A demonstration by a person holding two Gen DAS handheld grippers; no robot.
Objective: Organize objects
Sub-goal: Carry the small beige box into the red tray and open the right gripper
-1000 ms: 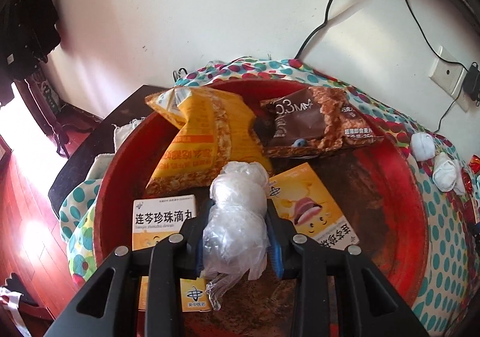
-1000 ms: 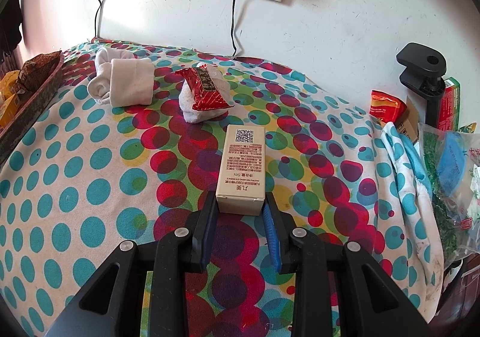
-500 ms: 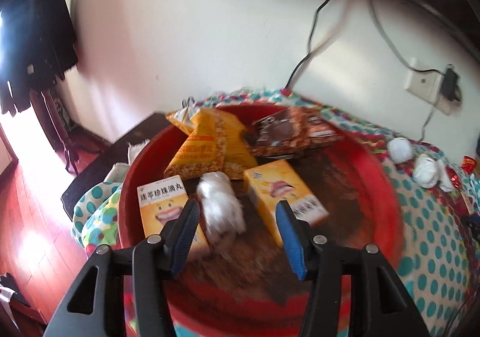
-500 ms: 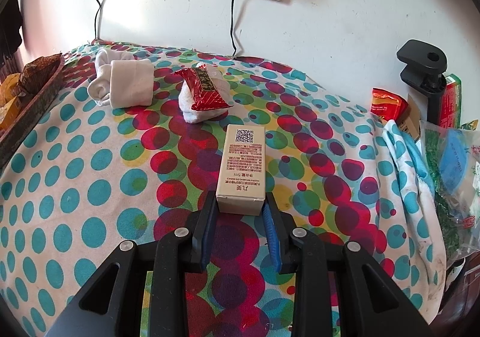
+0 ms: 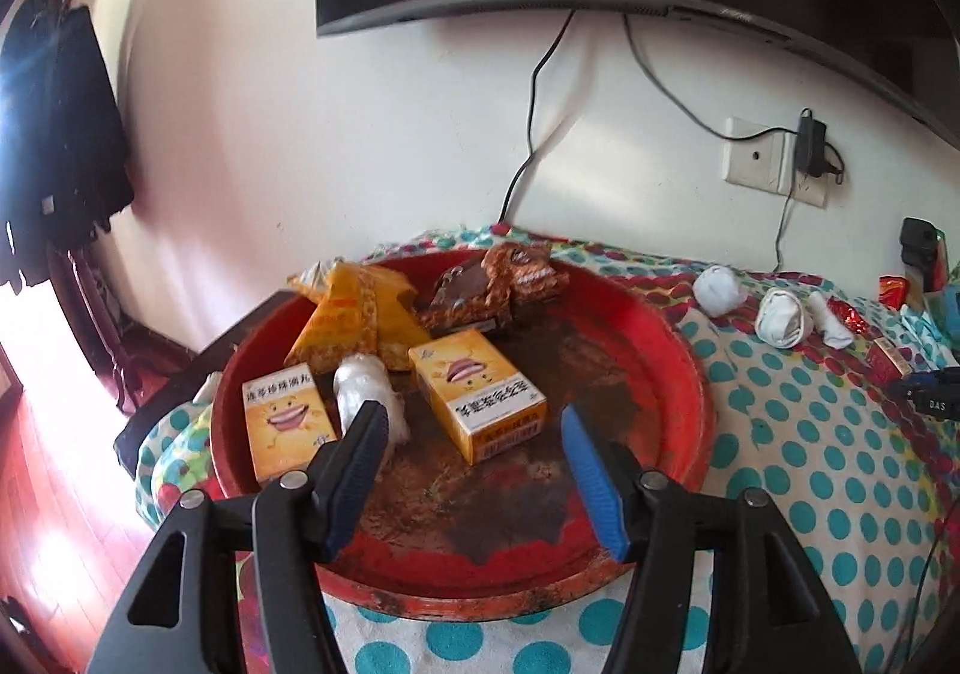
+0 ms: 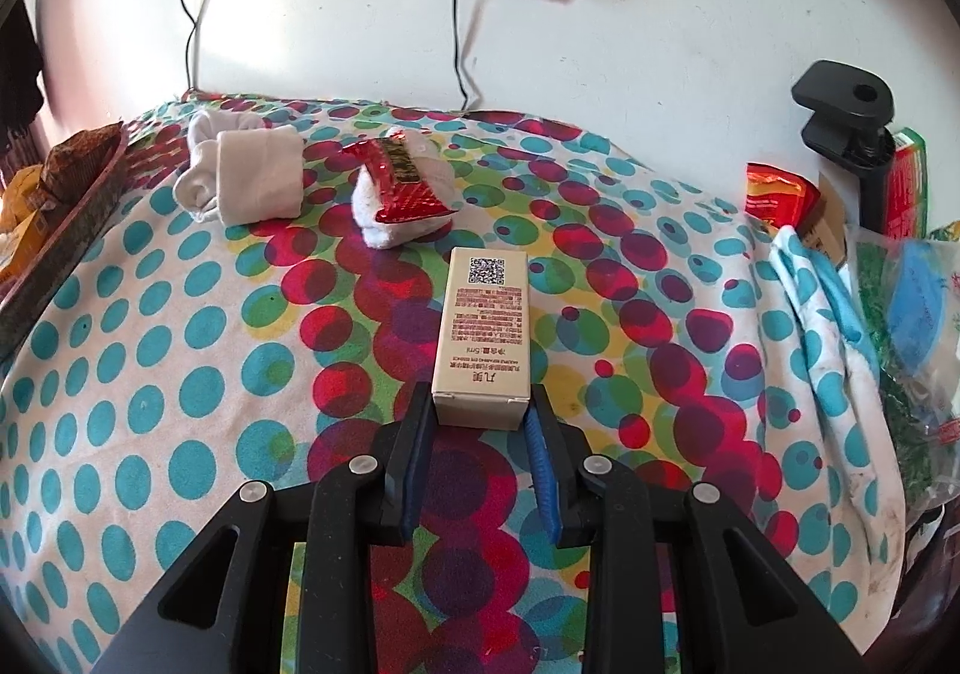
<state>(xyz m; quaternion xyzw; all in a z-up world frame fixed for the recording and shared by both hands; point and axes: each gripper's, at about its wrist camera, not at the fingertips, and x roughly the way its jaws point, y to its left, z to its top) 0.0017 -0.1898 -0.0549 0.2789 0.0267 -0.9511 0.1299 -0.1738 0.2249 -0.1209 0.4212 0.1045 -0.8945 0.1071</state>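
My left gripper is open and empty above the near side of a round red tray. In the tray lie a plastic-wrapped white bundle, two yellow medicine boxes, a yellow snack bag and a brown snack bag. My right gripper is shut on the near end of a beige box lying on the polka-dot cloth.
Rolled white socks and a red wrapper on a white sock lie beyond the beige box. The tray's edge is at the left. A black clamp, packets and bags stand at the right. Wall sockets and cables are behind.
My left gripper let go of the plastic-wrapped bundle, opened, and pulled back and up from the tray. The bundle now lies between the two yellow boxes. The right gripper has barely moved.
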